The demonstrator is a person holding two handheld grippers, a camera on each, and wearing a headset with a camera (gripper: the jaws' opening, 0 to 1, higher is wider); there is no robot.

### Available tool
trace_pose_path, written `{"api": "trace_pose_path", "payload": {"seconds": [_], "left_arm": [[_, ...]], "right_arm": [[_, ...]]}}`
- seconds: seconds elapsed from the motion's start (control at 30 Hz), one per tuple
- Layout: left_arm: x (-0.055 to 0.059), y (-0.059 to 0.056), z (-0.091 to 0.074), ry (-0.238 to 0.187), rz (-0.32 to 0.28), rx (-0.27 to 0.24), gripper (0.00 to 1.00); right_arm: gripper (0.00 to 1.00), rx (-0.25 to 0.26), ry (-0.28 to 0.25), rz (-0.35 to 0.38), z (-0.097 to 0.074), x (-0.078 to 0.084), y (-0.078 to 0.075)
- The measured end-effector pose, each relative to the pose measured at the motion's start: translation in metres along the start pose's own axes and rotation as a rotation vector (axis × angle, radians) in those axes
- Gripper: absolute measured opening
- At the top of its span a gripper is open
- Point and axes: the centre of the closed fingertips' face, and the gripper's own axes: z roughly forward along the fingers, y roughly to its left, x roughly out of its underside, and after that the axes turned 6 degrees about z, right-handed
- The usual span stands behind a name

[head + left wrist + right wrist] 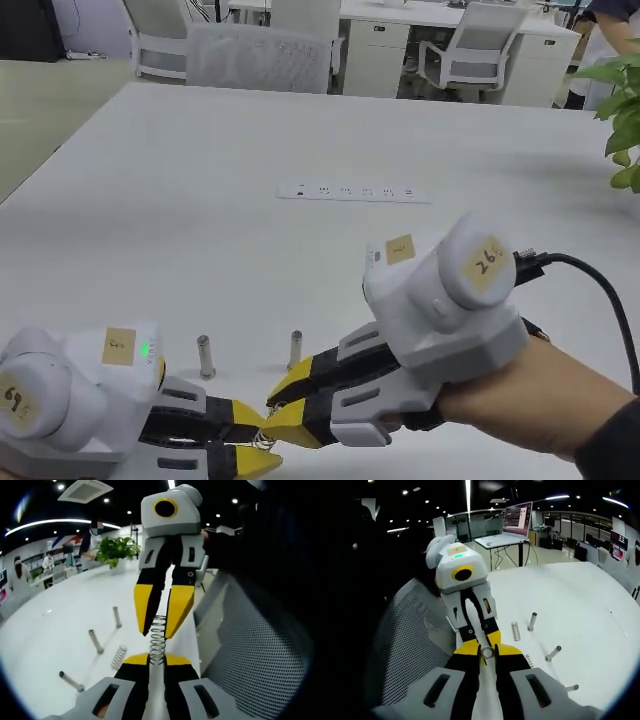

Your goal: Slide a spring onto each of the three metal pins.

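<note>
A small steel coil spring point(157, 647) is held between both tongs: the left tongs point(157, 661) are clamped on one end, and the right tongs point(158, 632) are closed on the other. Three short grey metal pins point(95, 641) stand bare on the white table point(45, 630) just beyond that spring. The first threading is judged to be in hand. Next, one end must be released and the coil aligned over a pin.
</note>
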Motion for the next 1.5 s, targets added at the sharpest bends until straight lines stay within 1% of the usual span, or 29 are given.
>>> {"api": "trace_pose_path", "payload": {"seconds": [0.07,0.1,0.23,0.37,0.4,0.63,0.77,0.97,1.2,1.33,1.5], "left_arm": [[0.0,0.0,0.0,0.0,0.0,0.0,0.02],[-0.001,0.0,0.0,0.0,0.001,0.002,0.02],[0.0,-0.002,0.001,0.013,0.003,0.007,0.02],[0.001,-0.002,0.001,0.017,-0.002,0.008,0.02],[0.002,-0.002,0.001,0.023,-0.002,0.006,0.02],[0.002,0.0,0.0,0.025,-0.006,-0.004,0.02],[0.0,0.0,-0.001,0.014,-0.013,-0.005,0.02],[0.001,0.0,-0.001,0.013,-0.014,-0.006,0.02],[-0.002,0.003,-0.001,-0.014,-0.025,-0.019,0.03],[-0.003,0.004,-0.001,-0.023,-0.034,-0.024,0.06],[0.003,0.007,-0.003,-0.025,-0.057,-0.039,0.09]], "right_arm": [[0.08,-0.001,0.018,0.001,0.001,0.003,0.0],[0.08,0.005,0.036,-0.011,0.003,0.005,-0.001],[0.08,0.0,0.075,-0.017,0.006,0.007,0.0],[0.08,0.004,0.121,-0.043,0.009,0.009,-0.001],[0.09,0.006,0.133,-0.052,0.01,0.01,-0.001],[0.08,0.0,0.173,-0.062,0.012,0.011,-0.002],[0.09,-0.001,0.2,-0.067,0.015,0.015,-0.003],[0.08,-0.005,0.212,-0.05,0.016,0.017,-0.003],[0.08,0.005,0.216,-0.051,0.014,0.015,-0.006],[0.08,0.016,0.219,-0.057,0.012,0.015,-0.008],[0.08,0.036,0.231,-0.057,0.003,0.016,-0.016]]}}
